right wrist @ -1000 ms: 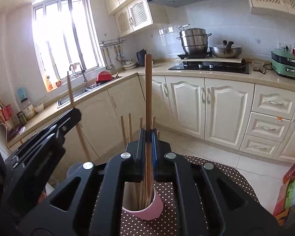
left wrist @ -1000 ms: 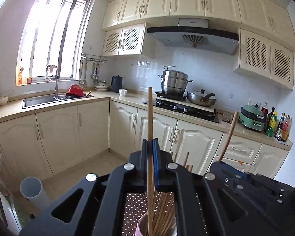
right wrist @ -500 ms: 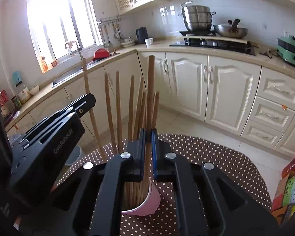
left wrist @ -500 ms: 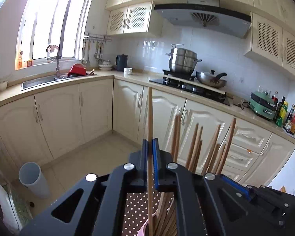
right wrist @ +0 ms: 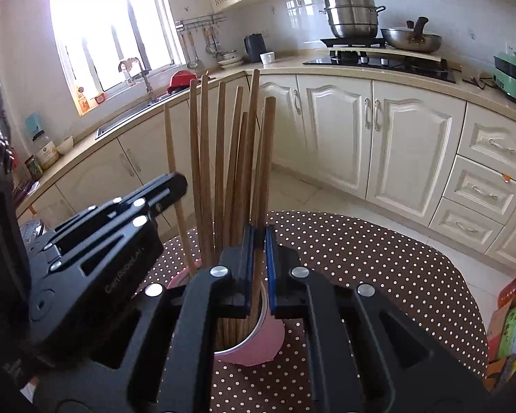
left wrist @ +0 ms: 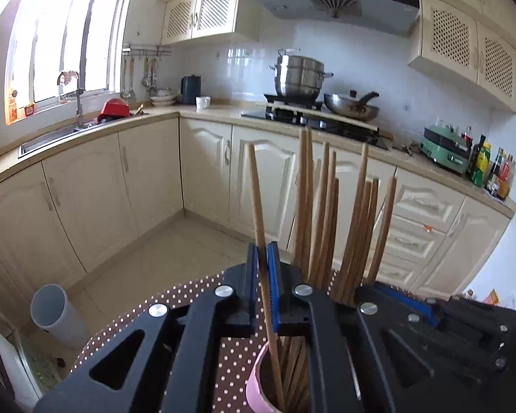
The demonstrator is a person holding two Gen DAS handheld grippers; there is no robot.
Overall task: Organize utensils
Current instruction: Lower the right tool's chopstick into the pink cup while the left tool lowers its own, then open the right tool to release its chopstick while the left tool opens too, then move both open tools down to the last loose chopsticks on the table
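Observation:
A pink cup [right wrist: 258, 344] stands on a brown polka-dot table [right wrist: 378, 258] and holds several wooden chopsticks [right wrist: 223, 158]. My left gripper [left wrist: 263, 268] is shut on one chopstick [left wrist: 256, 199] whose lower end reaches into the pink cup [left wrist: 254, 382]. My right gripper [right wrist: 258, 247] is shut on another chopstick [right wrist: 268, 144] that stands in the same cup. In the right wrist view the left gripper [right wrist: 175, 184] comes in from the left and grips its chopstick [right wrist: 172, 151]. The right gripper's body [left wrist: 430, 309] shows at the right of the left wrist view.
Cream kitchen cabinets [right wrist: 378, 130] run along two walls, with a stove, pots [left wrist: 299, 79] and a sink [left wrist: 51, 134] on the counter. A grey bin [left wrist: 55, 309] stands on the floor at the left. Colourful boxes [right wrist: 512, 316] sit at the table's right edge.
Both grippers have come down with their chopsticks, whose lower ends now sit in the pink cup. The bundle of chopsticks has risen into view ahead of both cameras.

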